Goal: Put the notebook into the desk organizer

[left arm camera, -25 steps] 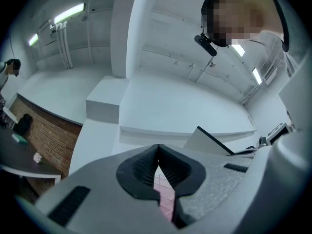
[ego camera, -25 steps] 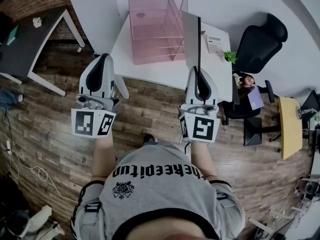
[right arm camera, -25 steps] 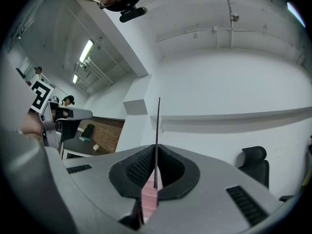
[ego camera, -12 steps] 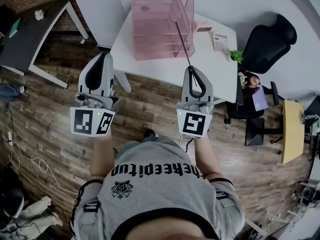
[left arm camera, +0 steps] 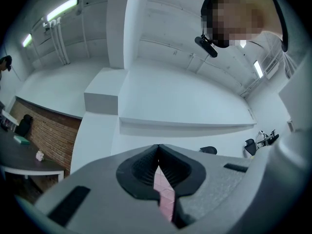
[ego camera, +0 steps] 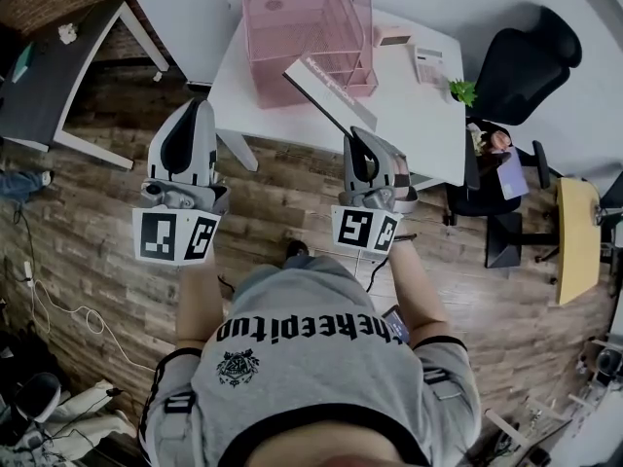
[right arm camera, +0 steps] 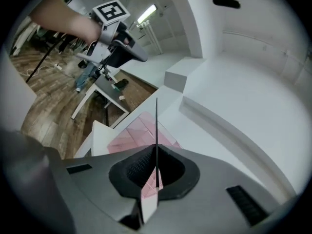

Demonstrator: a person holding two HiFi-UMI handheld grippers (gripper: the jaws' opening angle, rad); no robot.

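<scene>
Now, low in the frame centre, my right tongs (ego camera: 358, 136) are clamped on the near edge of the notebook (ego camera: 326, 93), which slants up and left over the table (ego camera: 419, 129). My left tongs (ego camera: 195, 107), at the left, are closed on nothing. I'd level the notebook with one open shelf of the organizer (ego camera: 297, 17) at top centre. Then I'd slide it in flat, holding firm until it's well inside.

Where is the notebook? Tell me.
In the head view, the notebook is held in the right gripper, tilted above the near edge of the white table, before the pink desk organizer.
</scene>
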